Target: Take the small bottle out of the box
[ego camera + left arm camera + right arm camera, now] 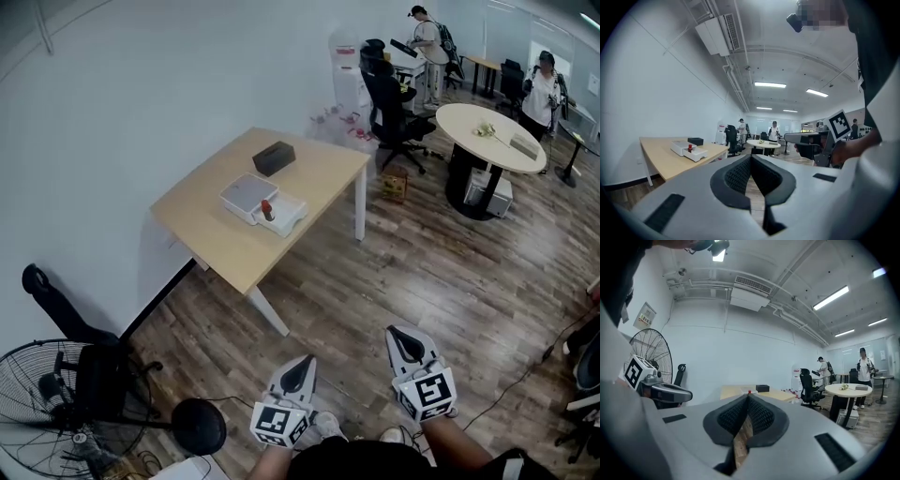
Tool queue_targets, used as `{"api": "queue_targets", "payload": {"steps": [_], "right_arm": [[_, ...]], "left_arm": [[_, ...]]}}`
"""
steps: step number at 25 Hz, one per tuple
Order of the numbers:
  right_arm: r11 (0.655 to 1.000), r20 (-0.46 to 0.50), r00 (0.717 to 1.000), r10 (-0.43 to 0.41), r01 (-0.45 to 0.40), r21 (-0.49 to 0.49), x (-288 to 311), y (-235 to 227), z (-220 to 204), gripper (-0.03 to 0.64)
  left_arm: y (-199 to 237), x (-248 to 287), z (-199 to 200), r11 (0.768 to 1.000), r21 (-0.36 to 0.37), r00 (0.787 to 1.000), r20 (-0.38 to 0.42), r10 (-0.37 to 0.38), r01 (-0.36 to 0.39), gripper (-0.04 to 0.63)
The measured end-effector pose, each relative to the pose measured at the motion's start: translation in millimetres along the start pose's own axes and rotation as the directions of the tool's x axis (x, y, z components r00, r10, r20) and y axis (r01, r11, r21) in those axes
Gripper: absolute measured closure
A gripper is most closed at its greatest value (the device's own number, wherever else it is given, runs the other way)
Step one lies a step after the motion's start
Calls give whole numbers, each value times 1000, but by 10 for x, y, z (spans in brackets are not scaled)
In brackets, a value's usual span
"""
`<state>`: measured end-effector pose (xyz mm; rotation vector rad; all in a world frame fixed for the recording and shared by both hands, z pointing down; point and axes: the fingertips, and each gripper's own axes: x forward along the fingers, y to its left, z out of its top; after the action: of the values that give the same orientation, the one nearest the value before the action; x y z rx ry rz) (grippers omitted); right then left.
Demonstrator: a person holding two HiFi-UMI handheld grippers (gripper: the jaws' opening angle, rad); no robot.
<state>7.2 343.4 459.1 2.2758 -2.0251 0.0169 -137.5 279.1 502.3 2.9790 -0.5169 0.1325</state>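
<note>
Your left tool (302, 362) and right tool (405, 337) sit closed, empty; approach the far table (225, 246), then open over the likely small bottle (266, 208).

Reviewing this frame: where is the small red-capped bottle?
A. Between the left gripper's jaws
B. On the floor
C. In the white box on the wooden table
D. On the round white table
C: the head view shows the small bottle standing in the white box on the wooden table, far from the left gripper and right gripper, whose jaws are shut on nothing.
</note>
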Motion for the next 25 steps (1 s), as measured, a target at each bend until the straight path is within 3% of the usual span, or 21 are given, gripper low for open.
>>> {"api": "queue_targets", "payload": {"steps": [9,14,25], "right_arm": [[1000,-27,1000,-12,12,1,613,435,-23,603],[1000,-70,997,-15,14,-3,793,483,-25,603],[1000,-88,996,30,-30,0,1576,-2,-174,603]], "left_arm": [[775,-131,42,1000,14,1000,0,-18,18,583],[976,-44,11,1000,-9,1000,-5,-21,21,583],[1336,690,-63,1000,-27,999,-44,-13,12,583]]}}
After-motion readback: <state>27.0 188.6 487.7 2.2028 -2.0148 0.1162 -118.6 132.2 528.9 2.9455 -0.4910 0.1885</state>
